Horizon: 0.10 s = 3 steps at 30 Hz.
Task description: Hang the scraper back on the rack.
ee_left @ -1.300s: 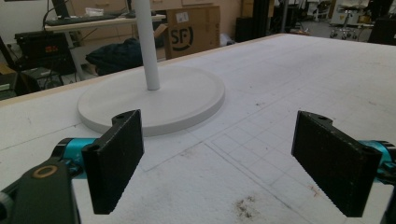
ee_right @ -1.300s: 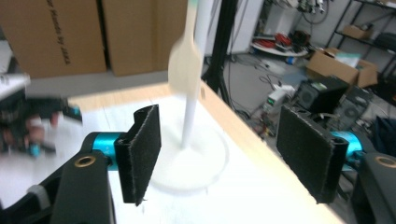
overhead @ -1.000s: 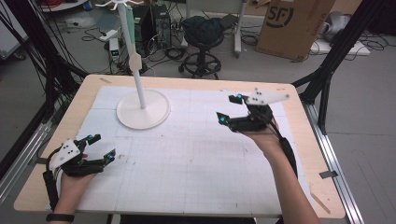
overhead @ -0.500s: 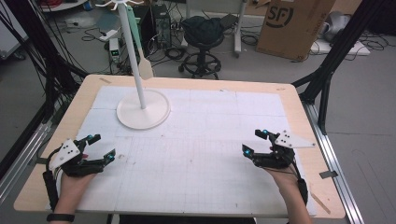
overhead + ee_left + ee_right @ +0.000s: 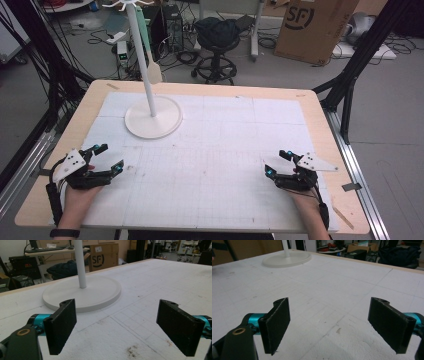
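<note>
1. Left hand-held gripper [image 5: 106, 159] rests low at the counter's [image 5: 215, 145] near left corner, jaws spread wide, gripping nothing
2. Right hand-held gripper [image 5: 278, 163] sits near the right edge, jaws likewise spread and empty
3. Farther back left stands a white stand [image 5: 152, 117] on its round base

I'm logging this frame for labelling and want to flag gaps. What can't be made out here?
- Top of the white stand: cut off by the upper edge in the high view and both gripper views.
- Pale tag hanging by the pole: too small to identify.
- Person beyond the forearms: cut off by the bottom edge, behind the left hand-held gripper and right hand-held gripper.
</note>
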Tool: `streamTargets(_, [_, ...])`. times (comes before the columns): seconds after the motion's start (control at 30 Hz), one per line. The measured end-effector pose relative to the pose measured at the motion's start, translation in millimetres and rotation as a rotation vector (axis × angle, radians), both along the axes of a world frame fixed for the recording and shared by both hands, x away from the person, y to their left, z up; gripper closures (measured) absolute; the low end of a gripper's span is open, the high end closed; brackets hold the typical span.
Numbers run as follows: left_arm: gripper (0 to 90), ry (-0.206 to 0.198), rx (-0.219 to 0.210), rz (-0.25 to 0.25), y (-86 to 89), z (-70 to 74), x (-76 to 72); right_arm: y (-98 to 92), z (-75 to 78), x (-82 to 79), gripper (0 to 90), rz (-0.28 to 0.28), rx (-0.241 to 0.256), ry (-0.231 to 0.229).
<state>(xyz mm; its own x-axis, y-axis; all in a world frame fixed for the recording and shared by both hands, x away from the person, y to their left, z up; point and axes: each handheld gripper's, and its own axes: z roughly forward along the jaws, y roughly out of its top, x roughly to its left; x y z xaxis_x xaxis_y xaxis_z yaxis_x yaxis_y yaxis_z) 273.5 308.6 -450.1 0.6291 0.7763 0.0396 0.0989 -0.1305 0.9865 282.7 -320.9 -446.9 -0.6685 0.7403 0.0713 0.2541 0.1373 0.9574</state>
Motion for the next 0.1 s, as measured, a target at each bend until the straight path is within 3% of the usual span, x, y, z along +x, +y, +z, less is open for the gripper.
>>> streamTargets(0.1, [17.0,0.001,-0.003,0.002,-0.2,-0.1,0.1,-0.8,-0.3,-1.4,17.2,-0.007,0.01,-0.009])
